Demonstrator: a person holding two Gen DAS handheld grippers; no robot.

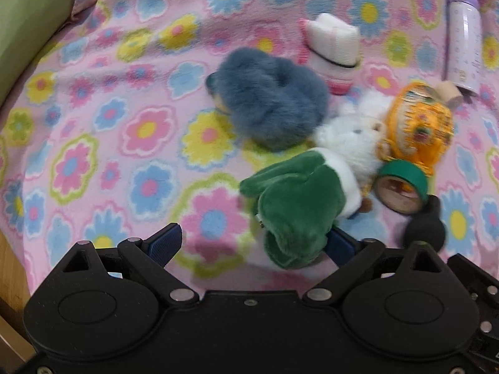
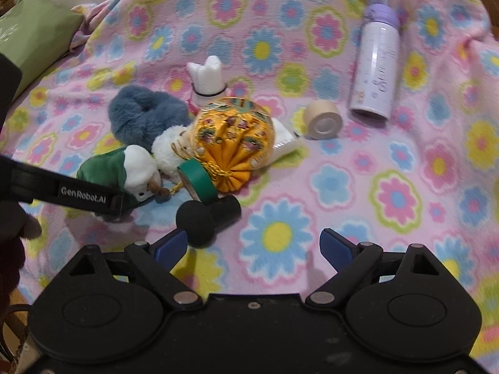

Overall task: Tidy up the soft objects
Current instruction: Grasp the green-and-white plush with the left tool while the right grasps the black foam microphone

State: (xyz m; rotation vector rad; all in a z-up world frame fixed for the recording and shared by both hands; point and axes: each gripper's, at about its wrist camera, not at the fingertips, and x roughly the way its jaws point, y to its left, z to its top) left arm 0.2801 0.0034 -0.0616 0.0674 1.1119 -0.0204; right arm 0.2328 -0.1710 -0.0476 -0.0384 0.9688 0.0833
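Looking down both wrist cameras, I see the flowered pink blanket (image 2: 389, 162) filling nearly everything, with a green cushion (image 2: 34, 31) at its far left edge. Next in size, a lilac bottle (image 2: 375, 62) lies on its side toward the far right, well apart from the heap of soft things in the middle. In that heap the blue-grey fluffy toy (image 1: 274, 96) sits farthest back, touching a fuzzy white plush (image 1: 352, 137), and the orange embroidered pouch (image 2: 234, 143) presses against the plush's right side. The green-and-white plush (image 1: 296, 208) lies nearest my left gripper (image 1: 252, 243), whose jaws are spread wide; the toy's green end lies over the right finger and hides most of it, while the left finger stands clear of it, so nothing is clamped. My right gripper (image 2: 252, 246) is released as well, fingers wide apart over bare blanket, its left finger just beside a black foam-headed item (image 2: 205, 218). A white toy with a pink base (image 2: 207, 78) stands behind the heap. A green tape roll (image 2: 198, 180) leans against the pouch, and a beige tape roll (image 2: 322, 120) rests between pouch and bottle.
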